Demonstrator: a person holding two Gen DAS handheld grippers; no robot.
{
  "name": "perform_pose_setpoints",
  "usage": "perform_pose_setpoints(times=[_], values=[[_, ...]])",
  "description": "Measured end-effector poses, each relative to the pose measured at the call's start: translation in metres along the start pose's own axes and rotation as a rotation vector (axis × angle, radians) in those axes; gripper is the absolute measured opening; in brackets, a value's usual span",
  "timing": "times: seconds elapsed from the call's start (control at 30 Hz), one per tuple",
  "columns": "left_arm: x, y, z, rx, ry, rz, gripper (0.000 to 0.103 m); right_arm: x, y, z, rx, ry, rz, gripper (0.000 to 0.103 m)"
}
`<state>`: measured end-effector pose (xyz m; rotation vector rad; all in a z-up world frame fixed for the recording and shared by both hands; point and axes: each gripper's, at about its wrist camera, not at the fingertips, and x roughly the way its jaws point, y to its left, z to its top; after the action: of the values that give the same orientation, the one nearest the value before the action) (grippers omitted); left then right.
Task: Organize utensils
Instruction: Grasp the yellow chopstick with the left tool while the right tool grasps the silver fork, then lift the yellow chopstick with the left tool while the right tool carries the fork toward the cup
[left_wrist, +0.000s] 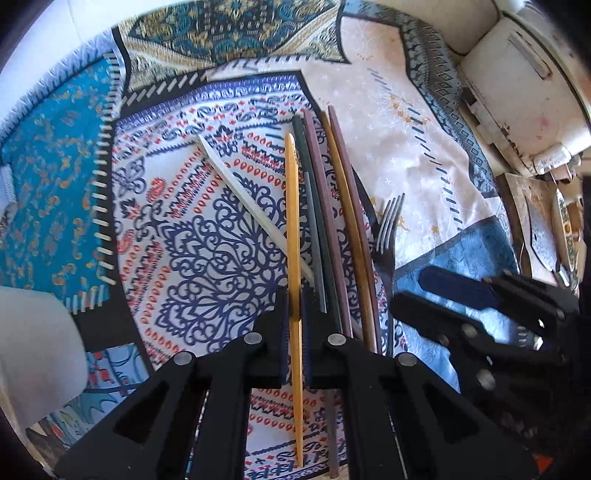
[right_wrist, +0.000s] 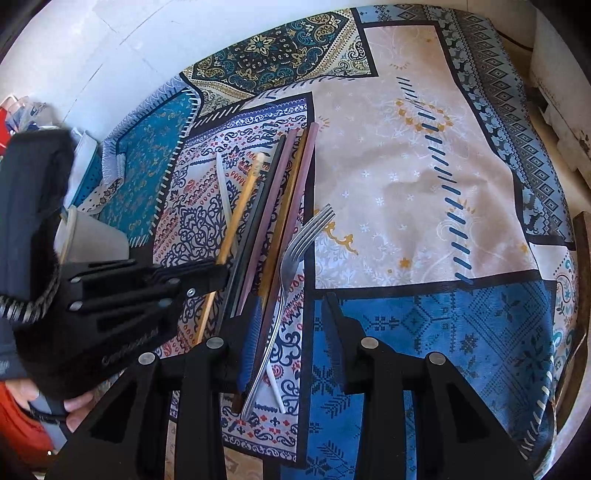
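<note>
There the left gripper (left_wrist: 294, 314) pinched the yellow chopstick (left_wrist: 293, 229) beside the other chopsticks (left_wrist: 332, 221) mid-tablecloth (right_wrist: 406, 184); the right gripper (right_wrist: 291, 332) gaped wide, empty, over the fork (right_wrist: 291, 254).

Chopsticks I count: one yellow (left_wrist: 294, 236), one white (left_wrist: 255, 206), five darker ones (left_wrist: 325, 221) (bundled, count uncertain). One fork (right_wrist: 295, 251).
</note>
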<state>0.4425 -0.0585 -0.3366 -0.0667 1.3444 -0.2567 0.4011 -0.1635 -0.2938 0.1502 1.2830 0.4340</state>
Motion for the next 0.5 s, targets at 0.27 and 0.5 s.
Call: perform_pose_setpoints(times=[0.27,0.5], values=[[-0.032,0.006,-0.016,-0.023,-0.093,0.009,0.004,0.016,0.009,0.000,-0.014,0.014,-0.039,0.017],[-0.053,0.010,-0.022,-0.058,-0.153,-0.011,0.004,0.026,0.017,0.007,0.006,0.015,-0.036,0.007]])
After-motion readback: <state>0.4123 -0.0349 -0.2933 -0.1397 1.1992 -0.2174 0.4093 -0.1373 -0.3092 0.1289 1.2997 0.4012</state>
